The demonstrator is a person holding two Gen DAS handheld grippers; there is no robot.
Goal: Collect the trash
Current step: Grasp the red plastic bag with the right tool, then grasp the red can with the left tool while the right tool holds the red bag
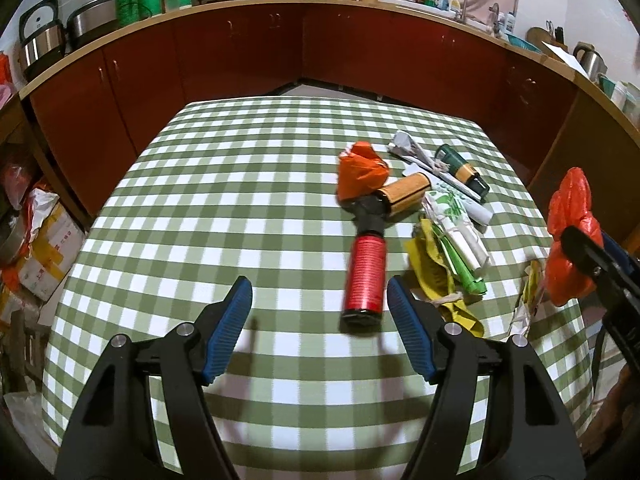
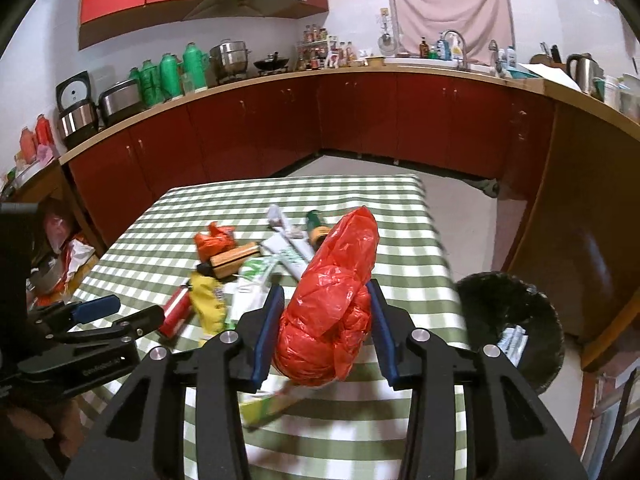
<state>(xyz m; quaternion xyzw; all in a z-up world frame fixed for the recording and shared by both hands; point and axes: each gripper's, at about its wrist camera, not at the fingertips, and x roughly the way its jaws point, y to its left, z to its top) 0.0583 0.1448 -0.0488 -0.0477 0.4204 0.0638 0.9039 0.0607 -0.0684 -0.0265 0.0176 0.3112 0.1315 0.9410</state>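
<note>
Trash lies on the green-checked table (image 1: 240,208): a red bottle (image 1: 363,280), an orange crumpled bag (image 1: 360,172), a tan bottle (image 1: 404,196), a yellow wrapper (image 1: 432,272), white and green packets (image 1: 456,224) and a dark green bottle (image 1: 464,168). My left gripper (image 1: 320,320) stands open just short of the red bottle, nothing between its fingers. My right gripper (image 2: 326,324) is shut on a bunched red plastic bag (image 2: 332,304), held above the table's near right side. The red plastic bag (image 1: 568,240) also shows at the right edge of the left wrist view.
A black bin (image 2: 512,320) with some trash inside stands on the floor right of the table. Red kitchen cabinets (image 1: 240,52) and a cluttered counter wrap around behind. Boxes and bags (image 1: 40,248) pile on the floor at the left. A greenish packet (image 2: 272,404) lies under the right gripper.
</note>
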